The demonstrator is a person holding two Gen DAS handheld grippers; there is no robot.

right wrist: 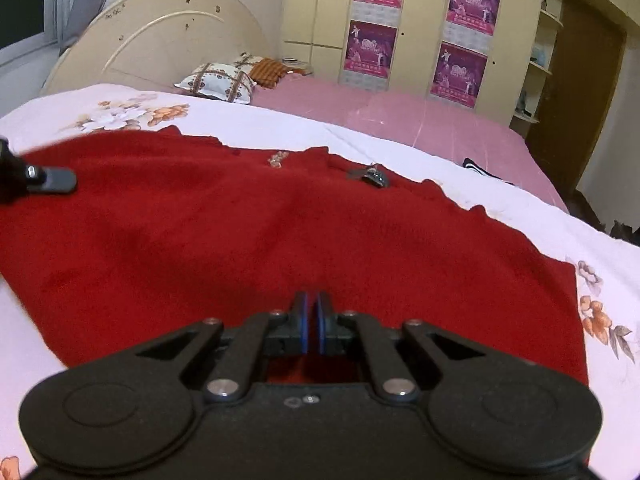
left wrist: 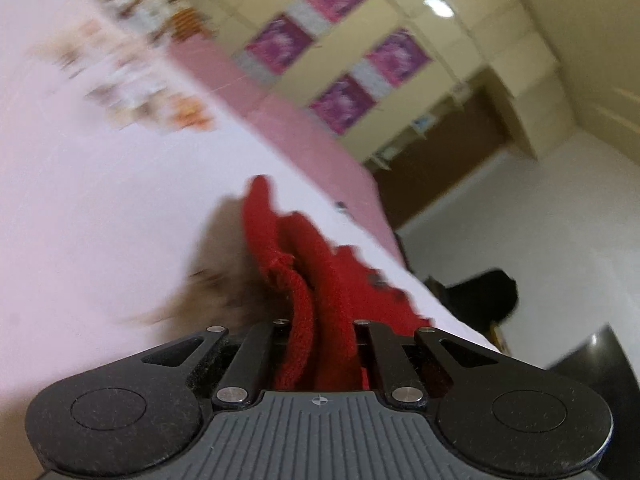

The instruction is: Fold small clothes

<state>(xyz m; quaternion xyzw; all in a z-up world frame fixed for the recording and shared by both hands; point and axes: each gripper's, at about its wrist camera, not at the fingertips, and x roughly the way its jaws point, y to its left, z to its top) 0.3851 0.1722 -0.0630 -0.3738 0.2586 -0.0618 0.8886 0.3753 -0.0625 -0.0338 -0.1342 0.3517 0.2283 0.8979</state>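
Note:
A red knitted garment (right wrist: 280, 232) lies spread flat on the white flowered bed cover (right wrist: 440, 168), with a small dark trim piece (right wrist: 372, 176) near its far edge. My right gripper (right wrist: 313, 320) is shut, and its blue-edged pads nip the cloth near the garment's front edge. In the left wrist view the garment (left wrist: 320, 272) bunches up into my left gripper (left wrist: 320, 344), which is shut on it. The fabric hides the left gripper's fingertips. In the right wrist view the left gripper (right wrist: 48, 178) shows at the garment's left side.
Pillows (right wrist: 220, 80) lie at the head of the bed by the cream headboard (right wrist: 160, 40). A pink sheet (right wrist: 400, 112) covers the far side. Wardrobes with purple posters (right wrist: 464, 72) and a brown door (right wrist: 584, 100) stand beyond. A dark item (right wrist: 476, 168) lies on the cover's far edge.

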